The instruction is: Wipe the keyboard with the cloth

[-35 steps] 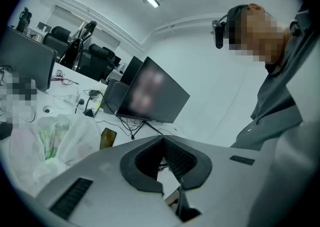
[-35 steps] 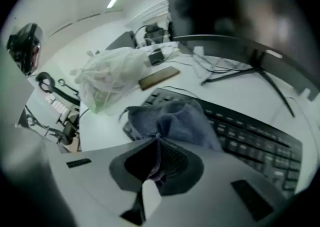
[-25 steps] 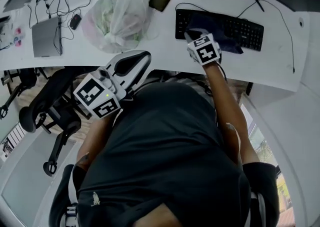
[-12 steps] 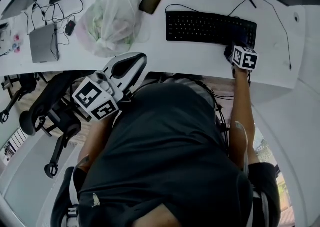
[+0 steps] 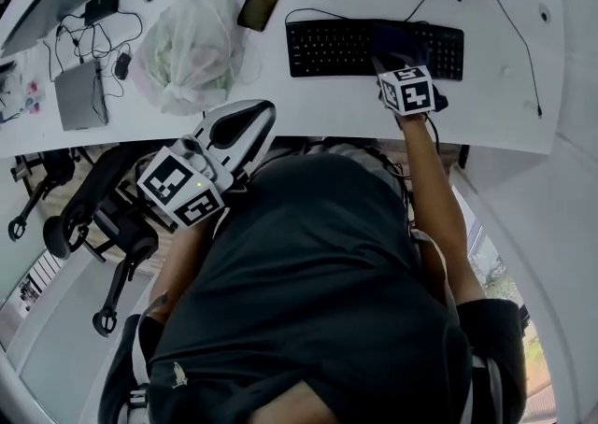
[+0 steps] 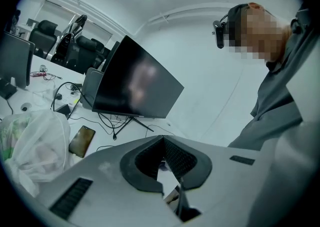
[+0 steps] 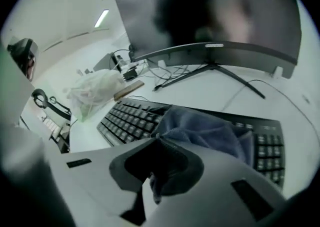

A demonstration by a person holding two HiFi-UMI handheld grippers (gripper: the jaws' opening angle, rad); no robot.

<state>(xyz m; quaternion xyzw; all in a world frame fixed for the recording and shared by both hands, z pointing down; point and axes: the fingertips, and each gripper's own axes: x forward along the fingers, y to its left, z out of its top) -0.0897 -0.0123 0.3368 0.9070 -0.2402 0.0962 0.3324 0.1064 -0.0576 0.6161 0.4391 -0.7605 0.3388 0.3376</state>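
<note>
Change: right hand-held gripper [image 5: 385, 67], pinching the cloth [image 7: 200, 128], swept from the keyboard's [image 5: 327, 47] right end back toward its middle.
Meaning: wiping mid-stroke (leftmost keys probably remain).
Left hand-held gripper [image 6: 161, 143]: pressed together, idle.

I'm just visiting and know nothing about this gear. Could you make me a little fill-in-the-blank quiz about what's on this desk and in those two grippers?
1. The right gripper is shut on a blue-grey ____.
2. What it grips lies spread over a black ____.
3. On the white desk, the smartphone lies beside a crumpled plastic ____.
4. The left gripper, near the desk's edge, holds ____.
Missing words: cloth; keyboard; bag; nothing.
</note>
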